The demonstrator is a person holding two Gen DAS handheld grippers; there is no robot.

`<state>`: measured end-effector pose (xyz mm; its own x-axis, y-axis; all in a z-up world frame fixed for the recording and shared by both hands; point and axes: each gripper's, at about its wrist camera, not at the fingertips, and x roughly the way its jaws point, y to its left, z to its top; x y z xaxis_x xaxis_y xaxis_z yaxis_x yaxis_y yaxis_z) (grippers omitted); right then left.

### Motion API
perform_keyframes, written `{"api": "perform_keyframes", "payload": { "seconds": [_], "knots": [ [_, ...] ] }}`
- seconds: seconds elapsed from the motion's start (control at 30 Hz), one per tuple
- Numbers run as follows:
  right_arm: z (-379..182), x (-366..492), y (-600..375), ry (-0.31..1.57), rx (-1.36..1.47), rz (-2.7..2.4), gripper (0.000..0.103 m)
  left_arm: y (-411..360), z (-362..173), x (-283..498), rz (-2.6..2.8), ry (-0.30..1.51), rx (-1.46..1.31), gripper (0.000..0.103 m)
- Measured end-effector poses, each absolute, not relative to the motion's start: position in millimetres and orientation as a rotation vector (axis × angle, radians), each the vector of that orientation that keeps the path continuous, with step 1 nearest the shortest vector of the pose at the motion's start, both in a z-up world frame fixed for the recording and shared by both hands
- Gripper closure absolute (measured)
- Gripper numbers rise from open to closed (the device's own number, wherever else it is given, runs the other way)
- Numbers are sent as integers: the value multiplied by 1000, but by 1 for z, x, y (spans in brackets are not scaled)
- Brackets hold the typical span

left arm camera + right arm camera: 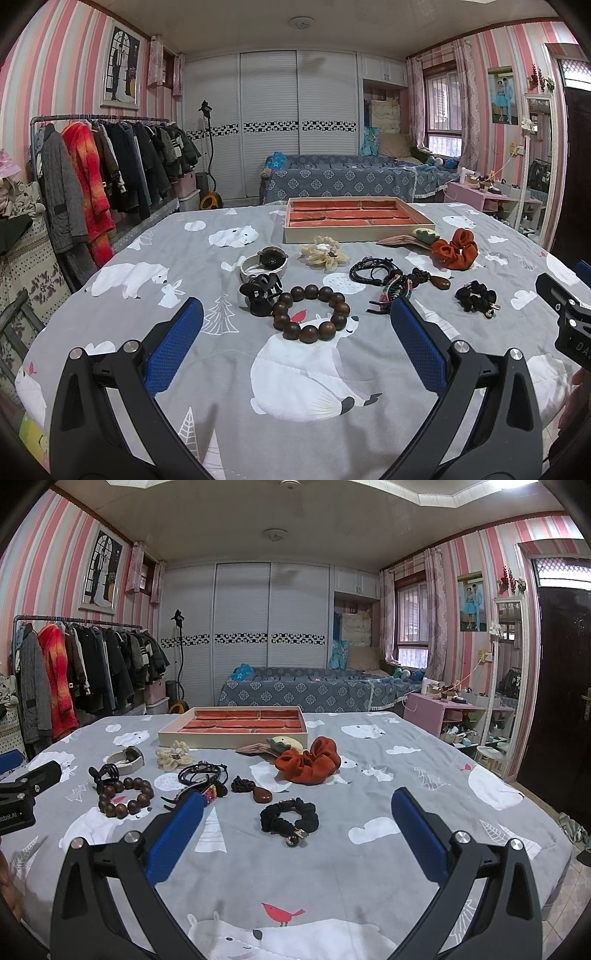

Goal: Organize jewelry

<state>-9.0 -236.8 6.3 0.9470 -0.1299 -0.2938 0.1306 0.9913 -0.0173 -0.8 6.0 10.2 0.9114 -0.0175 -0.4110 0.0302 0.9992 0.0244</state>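
Note:
A cream tray with orange compartments (354,233) (236,738) sits at the far middle of the bed. In front of it lie a wooden bead bracelet (312,313) (125,797), a black claw clip (260,291), a watch (264,263) (125,759), a cream flower scrunchie (325,253) (171,757), black cords (369,271) (199,771), a rust scrunchie (454,253) (308,762) and a black scrunchie (476,297) (290,818). My left gripper (295,325) is open, just short of the bead bracelet. My right gripper (297,812) is open, just short of the black scrunchie.
The bed has a grey polar-bear cover (184,295) (406,812). A clothes rack (103,166) stands to the left, a second bed (351,177) behind, a pink table (439,709) and a dark door (561,701) to the right.

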Motion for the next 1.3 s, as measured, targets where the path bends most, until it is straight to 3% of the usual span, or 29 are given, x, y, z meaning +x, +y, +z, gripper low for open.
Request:
{"api": "perform_keyframes", "payload": {
  "seconds": [1.3],
  "knots": [
    [7,11,-244,372,2,-169,4,21,11,17,-7,468,43,5]
  ]
}}
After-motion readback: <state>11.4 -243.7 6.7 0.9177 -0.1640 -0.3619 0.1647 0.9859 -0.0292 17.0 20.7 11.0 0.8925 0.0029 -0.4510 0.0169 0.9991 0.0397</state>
